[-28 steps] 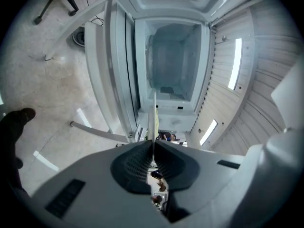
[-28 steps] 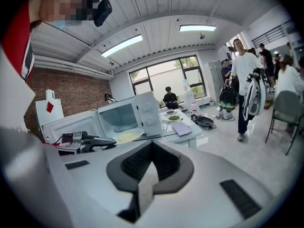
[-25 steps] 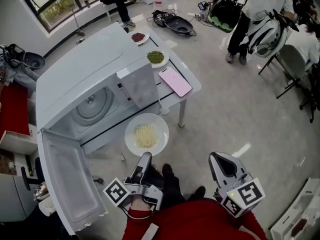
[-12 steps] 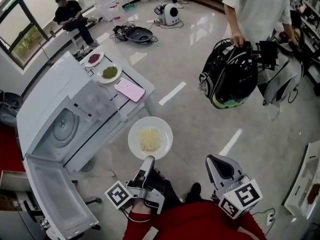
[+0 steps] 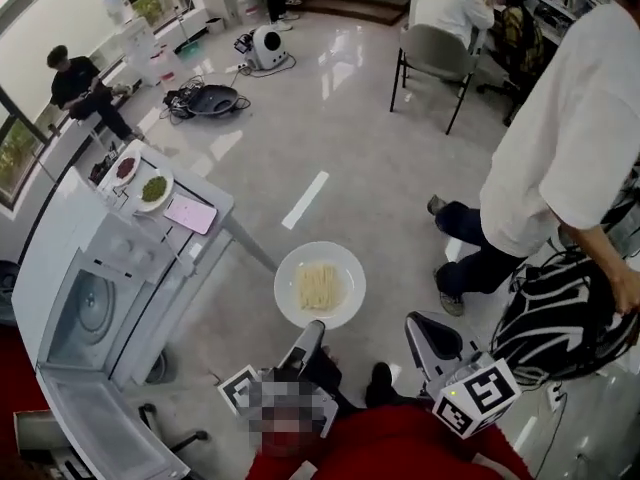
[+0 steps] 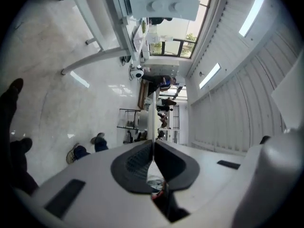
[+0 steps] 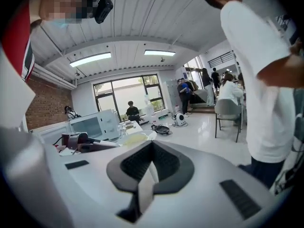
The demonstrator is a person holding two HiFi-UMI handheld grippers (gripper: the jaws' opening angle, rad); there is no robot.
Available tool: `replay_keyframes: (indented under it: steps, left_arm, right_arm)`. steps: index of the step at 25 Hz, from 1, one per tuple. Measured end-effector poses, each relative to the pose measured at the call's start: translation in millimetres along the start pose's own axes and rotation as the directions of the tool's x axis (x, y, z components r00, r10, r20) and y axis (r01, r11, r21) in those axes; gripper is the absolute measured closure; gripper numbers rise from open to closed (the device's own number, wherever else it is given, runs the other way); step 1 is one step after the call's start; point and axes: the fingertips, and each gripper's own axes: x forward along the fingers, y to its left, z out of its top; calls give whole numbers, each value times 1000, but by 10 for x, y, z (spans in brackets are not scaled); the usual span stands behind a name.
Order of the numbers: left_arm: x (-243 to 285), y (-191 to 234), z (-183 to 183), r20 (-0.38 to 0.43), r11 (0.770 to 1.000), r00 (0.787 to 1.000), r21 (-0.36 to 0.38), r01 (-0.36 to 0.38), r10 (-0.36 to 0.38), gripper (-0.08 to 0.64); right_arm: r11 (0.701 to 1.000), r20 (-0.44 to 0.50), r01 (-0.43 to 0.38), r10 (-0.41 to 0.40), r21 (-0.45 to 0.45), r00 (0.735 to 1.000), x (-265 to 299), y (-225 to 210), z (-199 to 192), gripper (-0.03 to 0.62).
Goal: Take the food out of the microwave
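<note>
A white plate of pale noodles (image 5: 320, 285) hangs level over the grey floor, right of the table. My left gripper (image 5: 311, 328) is shut on the plate's near rim; in the left gripper view the jaws (image 6: 153, 145) pinch that rim (image 6: 151, 118), seen edge-on. The white microwave (image 5: 70, 268) stands at the far left with its door (image 5: 110, 433) swung open and its turntable bare. My right gripper (image 5: 421, 321) is held to the right of the plate, shut and empty, as the right gripper view (image 7: 151, 146) shows.
A small table (image 5: 215, 203) beside the microwave carries a green-food plate (image 5: 154, 188), a red-food plate (image 5: 126, 167) and a pink phone (image 5: 190, 214). A person in a white shirt (image 5: 570, 148) stands close on the right with a black bag (image 5: 560, 318). A chair (image 5: 430, 53) stands farther back.
The plate, held in the left gripper, has moved right, away from the microwave and table and out over the floor. The right gripper has kept its place beside it.
</note>
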Motion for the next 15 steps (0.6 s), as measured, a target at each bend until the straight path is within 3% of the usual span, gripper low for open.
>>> replay_keyframes:
  steps: [6, 15]
  left_arm:
    - [213, -2, -583, -156, 1000, 988, 9, -12, 13, 541]
    - [347, 23, -1107, -306, 1000, 952, 13, -23, 26, 541]
  right_arm:
    - [994, 21, 100, -101, 40, 995, -440, -273, -63, 581]
    - [979, 35, 187, -191, 77, 981, -822, -451, -168, 581]
